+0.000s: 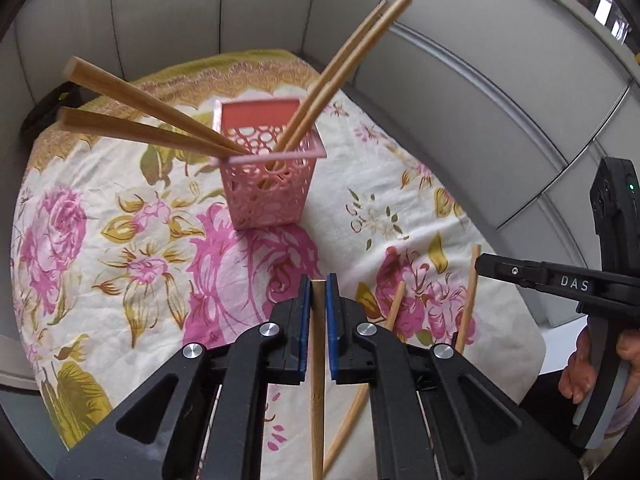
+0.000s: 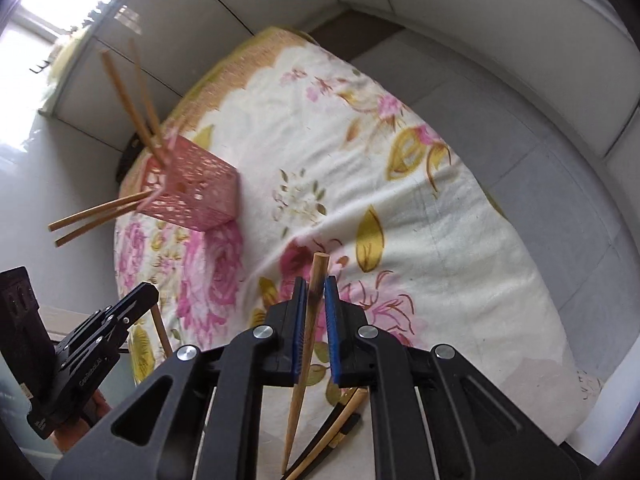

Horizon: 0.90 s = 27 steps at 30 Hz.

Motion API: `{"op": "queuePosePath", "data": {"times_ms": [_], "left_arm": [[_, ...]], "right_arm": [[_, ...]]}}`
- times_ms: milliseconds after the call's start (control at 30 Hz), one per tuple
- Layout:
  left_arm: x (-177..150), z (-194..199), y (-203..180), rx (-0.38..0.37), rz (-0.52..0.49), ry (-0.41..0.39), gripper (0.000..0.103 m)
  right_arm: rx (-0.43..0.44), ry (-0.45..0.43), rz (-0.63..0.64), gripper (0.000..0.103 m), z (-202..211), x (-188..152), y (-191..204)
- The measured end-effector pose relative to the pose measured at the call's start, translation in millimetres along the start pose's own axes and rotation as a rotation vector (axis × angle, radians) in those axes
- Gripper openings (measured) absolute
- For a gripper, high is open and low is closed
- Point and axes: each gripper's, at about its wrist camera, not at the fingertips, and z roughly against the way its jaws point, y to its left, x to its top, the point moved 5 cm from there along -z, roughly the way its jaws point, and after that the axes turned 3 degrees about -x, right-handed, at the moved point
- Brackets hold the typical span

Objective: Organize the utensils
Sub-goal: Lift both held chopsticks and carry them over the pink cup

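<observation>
A pink perforated holder stands on the floral cloth and holds several wooden chopsticks that lean out left and right. It shows at the left in the right wrist view. My left gripper is shut on a wooden chopstick, held above the cloth in front of the holder. My right gripper is shut on another wooden chopstick with a dark mark, its thin end pointing back under the gripper. The right gripper also shows at the right edge of the left wrist view.
Two loose chopsticks lie on the cloth at the lower right of the left wrist view. More utensils lie under my right gripper. Grey panelled walls surround the small cloth-covered table.
</observation>
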Motion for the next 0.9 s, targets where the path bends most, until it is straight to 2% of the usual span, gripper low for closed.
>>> {"op": "queuePosePath", "data": {"times_ms": [100,200,267,367,500,600,733,900], "left_arm": [[-3.6,33.2,-10.7,0.038,0.009,-0.110,0.007],[-7.4,63.9,-16.7,0.056,0.012,-0.228,0.007],[-12.1,79.7,-22.3,0.058,0.016,-0.273,0.007],[-17.5,96.0,-25.9,0.061,0.027,-0.319,0.007],[-16.0,109.4,-27.4,0.054,0.023,-0.353,0.007],[-15.5,114.0,-25.9,0.045,0.026,-0.367,0.007],[-13.4,117.6,-22.4,0.032,0.029,-0.375,0.007],[-11.6,123.5,-19.4,0.020,0.032,-0.389,0.007]], "right_arm": [[0.082,-0.133,0.092,0.010,38.4,-5.7,20.6],[0.095,-0.248,0.212,0.009,71.9,-18.6,41.9],[0.076,-0.272,0.259,0.009,85.8,-29.3,47.3],[0.048,-0.182,0.177,0.009,77.1,-28.9,31.7],[-0.019,0.157,-0.032,0.012,12.7,-19.9,-2.8],[-0.105,0.292,-0.091,0.013,-29.3,-11.0,-13.4],[-0.225,0.308,-0.092,0.013,-58.2,0.4,-12.3],[-0.306,0.313,-0.094,0.027,-82.7,7.1,-5.6]]}}
